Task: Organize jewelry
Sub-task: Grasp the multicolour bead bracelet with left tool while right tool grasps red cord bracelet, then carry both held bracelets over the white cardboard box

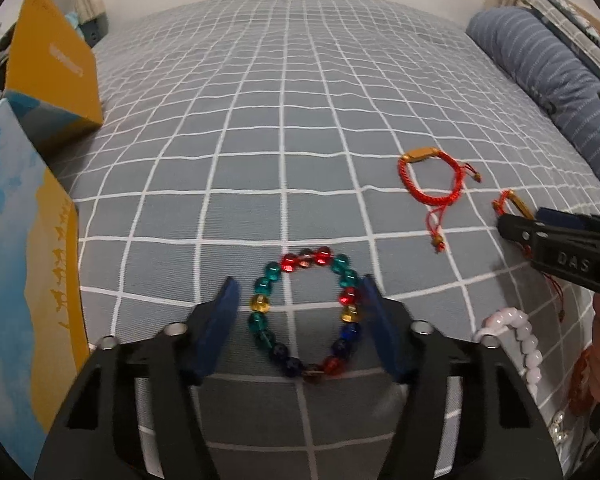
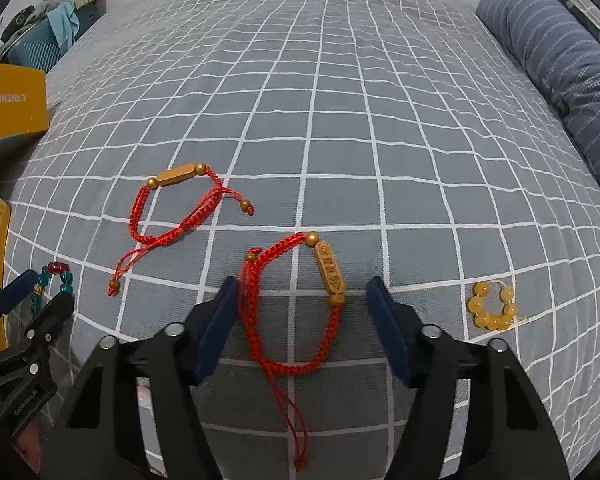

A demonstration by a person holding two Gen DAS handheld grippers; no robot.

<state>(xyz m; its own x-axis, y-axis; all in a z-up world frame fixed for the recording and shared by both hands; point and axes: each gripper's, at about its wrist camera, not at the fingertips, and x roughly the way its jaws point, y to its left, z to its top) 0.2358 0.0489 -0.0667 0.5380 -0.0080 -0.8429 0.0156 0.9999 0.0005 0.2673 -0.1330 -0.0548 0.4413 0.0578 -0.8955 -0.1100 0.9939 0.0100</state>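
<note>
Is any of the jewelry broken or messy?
Nothing looks broken. The red cord bracelet and the carved one just have loose cord tails trailing across the bedsheet; the colorful bead bracelet lies round.

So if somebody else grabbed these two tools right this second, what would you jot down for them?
Left hand-held gripper: open, fingers either side of the multicoloured bead bracelet on the bed sheet; nothing gripped.
Right hand-held gripper: open around the red cord bracelet with the carved charm; not gripped either.
Elsewhere on the sheet: second red cord bracelet, small amber bead bracelet, white bead bracelet.
The yellow-and-blue box sits at the left.
Done: nothing visibly put away.
Left: probably close on a bracelet and sort every piece.
</note>
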